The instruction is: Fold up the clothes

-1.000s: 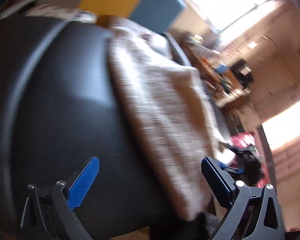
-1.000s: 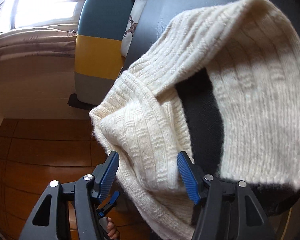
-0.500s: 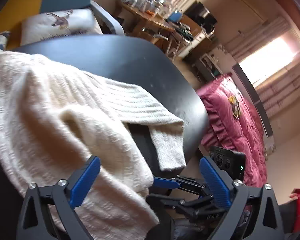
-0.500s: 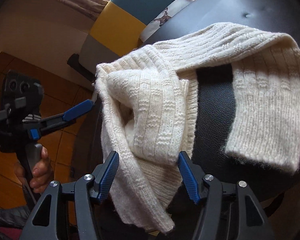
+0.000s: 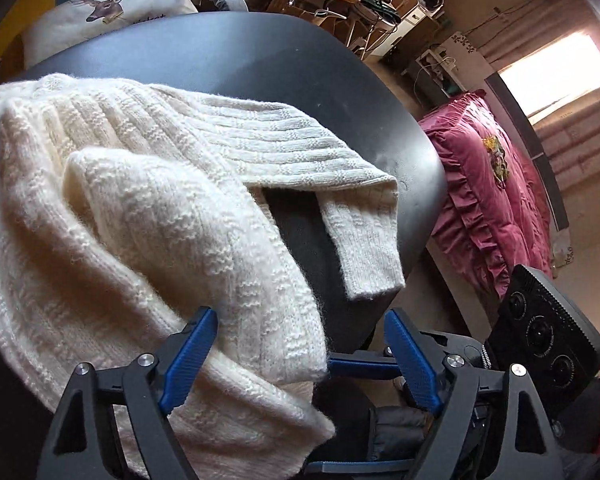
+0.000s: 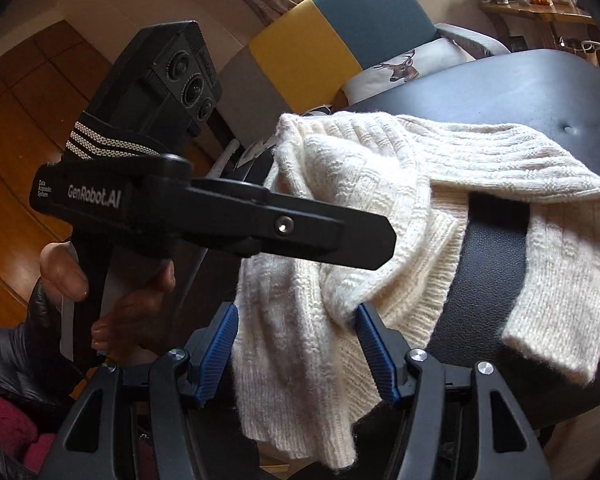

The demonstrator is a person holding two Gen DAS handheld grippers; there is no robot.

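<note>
Cream sweater (image 5: 148, 216) draped over the near edge of a black table (image 5: 260, 64).

Left gripper (image 5: 300, 356) is wide, jaws just narrowing, not pinching the hem between them. Right gripper (image 6: 298, 354) straddles a bunched fold; whether it grips is unclear.

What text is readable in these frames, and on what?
"GenRobot.AI": white letters on the side of the left tongs.
Small white label left of that brand: too small to read.
Print under the deer on the pillow: blurred, unreadable.
Gold emblem on the pink bedspread: no legible letters.
</note>
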